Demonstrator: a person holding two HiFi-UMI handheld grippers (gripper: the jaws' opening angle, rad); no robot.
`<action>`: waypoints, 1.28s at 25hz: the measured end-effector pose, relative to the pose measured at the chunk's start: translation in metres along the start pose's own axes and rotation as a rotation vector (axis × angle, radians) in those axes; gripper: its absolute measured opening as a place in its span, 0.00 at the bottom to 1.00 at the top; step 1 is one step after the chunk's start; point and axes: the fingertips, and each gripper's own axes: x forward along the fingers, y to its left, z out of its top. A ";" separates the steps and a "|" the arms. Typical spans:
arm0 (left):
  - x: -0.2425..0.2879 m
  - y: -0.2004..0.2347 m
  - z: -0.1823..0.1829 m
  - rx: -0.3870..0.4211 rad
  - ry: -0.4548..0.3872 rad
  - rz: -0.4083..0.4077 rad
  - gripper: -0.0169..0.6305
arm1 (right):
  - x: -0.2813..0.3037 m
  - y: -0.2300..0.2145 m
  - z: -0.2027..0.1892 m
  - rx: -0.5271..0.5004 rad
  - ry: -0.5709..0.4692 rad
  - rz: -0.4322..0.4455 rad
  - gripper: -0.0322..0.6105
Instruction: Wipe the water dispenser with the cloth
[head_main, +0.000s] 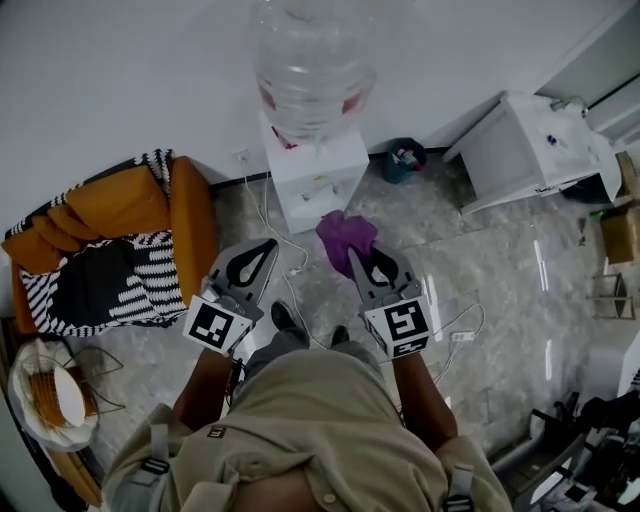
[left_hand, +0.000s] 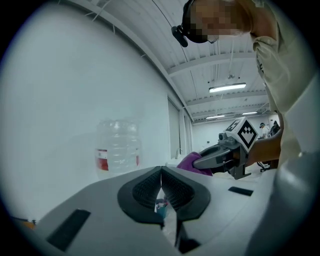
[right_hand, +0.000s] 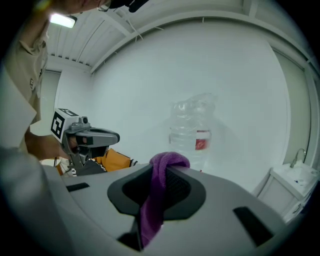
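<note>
Approach step: my right hand-held gripper (head_main: 362, 258) grasps the purple cloth (head_main: 343, 236); my left hand-held gripper (head_main: 266, 247) is clenched, empty. The water dispenser (head_main: 318, 172) stands just ahead; next I'd press the cloth onto it.

The head view looks steeply down from above the person's torso onto the floor, with the water dispenser (head_main: 318, 178) against the wall near its top edge. The left gripper view sits close behind its own jaws, low and tilted up towards wall and ceiling, and catches the right gripper (left_hand: 196, 162) at its right. The right gripper view faces likewise, with the left gripper (right_hand: 118, 136) at its left. All three share the dispenser's bottle (head_main: 312, 60) and the purple cloth (head_main: 345, 235).
</note>
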 end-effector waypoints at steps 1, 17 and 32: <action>0.001 0.008 -0.004 -0.005 0.000 -0.010 0.05 | 0.007 0.001 0.000 -0.005 0.004 -0.014 0.13; 0.017 0.088 -0.078 0.055 0.136 0.108 0.05 | 0.122 -0.033 -0.054 -0.108 0.053 -0.093 0.13; 0.031 0.104 -0.173 0.111 0.222 0.228 0.05 | 0.264 -0.042 -0.186 -0.304 0.081 -0.057 0.13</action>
